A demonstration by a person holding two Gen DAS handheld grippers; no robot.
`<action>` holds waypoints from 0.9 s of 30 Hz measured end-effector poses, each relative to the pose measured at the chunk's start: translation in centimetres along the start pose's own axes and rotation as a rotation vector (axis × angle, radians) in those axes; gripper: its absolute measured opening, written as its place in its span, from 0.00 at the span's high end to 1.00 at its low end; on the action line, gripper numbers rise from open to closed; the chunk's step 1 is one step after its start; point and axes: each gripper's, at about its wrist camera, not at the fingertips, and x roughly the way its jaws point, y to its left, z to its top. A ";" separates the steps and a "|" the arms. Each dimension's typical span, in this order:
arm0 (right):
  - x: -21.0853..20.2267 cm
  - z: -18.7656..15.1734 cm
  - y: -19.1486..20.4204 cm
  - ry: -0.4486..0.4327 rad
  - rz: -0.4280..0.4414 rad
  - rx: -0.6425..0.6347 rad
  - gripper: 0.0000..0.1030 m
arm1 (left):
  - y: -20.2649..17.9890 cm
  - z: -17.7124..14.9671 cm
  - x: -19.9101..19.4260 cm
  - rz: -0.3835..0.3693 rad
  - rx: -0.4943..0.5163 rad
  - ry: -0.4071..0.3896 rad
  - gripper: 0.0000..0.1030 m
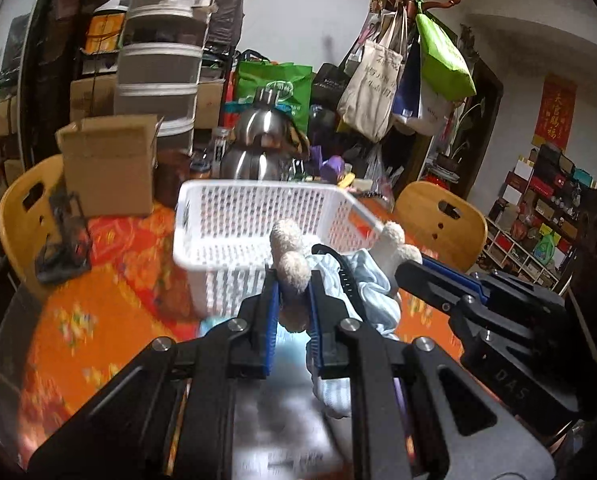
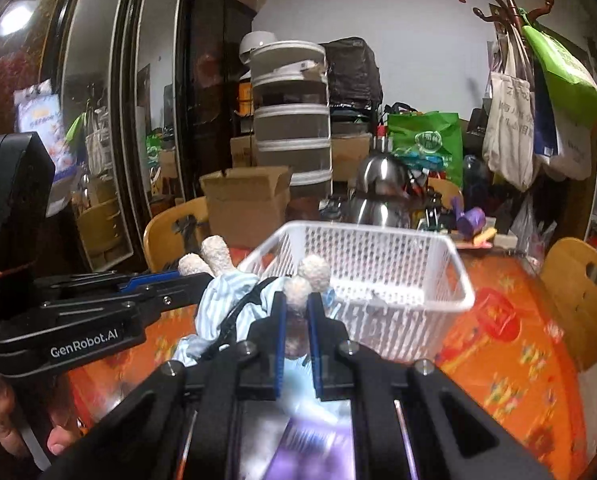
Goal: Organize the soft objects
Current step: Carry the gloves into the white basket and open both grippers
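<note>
Between my two grippers hangs the plush toy [image 1: 362, 276], a fuzzy cream figure in pale blue striped clothes, lifted above the orange tablecloth [image 1: 98, 320] just in front of the white basket [image 1: 234, 220]. My left gripper [image 1: 294, 304] is clenched on one fuzzy limb; my right gripper [image 2: 296, 312] is clamped on another. I judge the toy light and floppy: it sags between the two holds, and the loose cloth would slip, so the stuffed limbs are the places to pinch, as I do now. Nothing in it looks fragile. The basket looks light too and may slide if bumped.

I count one toy with four fuzzy limb ends showing, one basket with nothing in the part I can see, one cardboard box [image 1: 110, 164], one steel kettle [image 1: 258, 140] and two wooden chairs [image 1: 442, 220] at the table.
</note>
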 end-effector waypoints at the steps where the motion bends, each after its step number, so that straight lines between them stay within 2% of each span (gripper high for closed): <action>1: 0.3 1.3 -0.6 -0.001 0.002 0.006 0.92 | -0.2 1.4 0.4 -0.002 -0.001 -0.002 0.88; 8: 3.6 7.3 -3.6 0.046 -0.009 0.029 0.92 | -0.2 9.0 3.8 -0.001 -0.023 0.022 0.88; 13: 7.2 10.1 -5.7 0.091 -0.046 0.038 0.92 | 0.6 12.8 7.9 0.024 -0.031 0.060 0.88; 16: 10.1 10.7 -6.9 0.132 -0.051 0.052 0.92 | 1.4 13.8 11.5 0.034 -0.038 0.094 0.88; 20: 13.8 10.5 -8.2 0.157 -0.066 0.061 0.92 | 3.0 13.6 16.1 0.061 -0.064 0.147 0.88; 27: 18.2 9.2 -9.5 0.196 -0.041 0.090 0.92 | 4.5 12.6 20.6 0.102 -0.084 0.184 0.88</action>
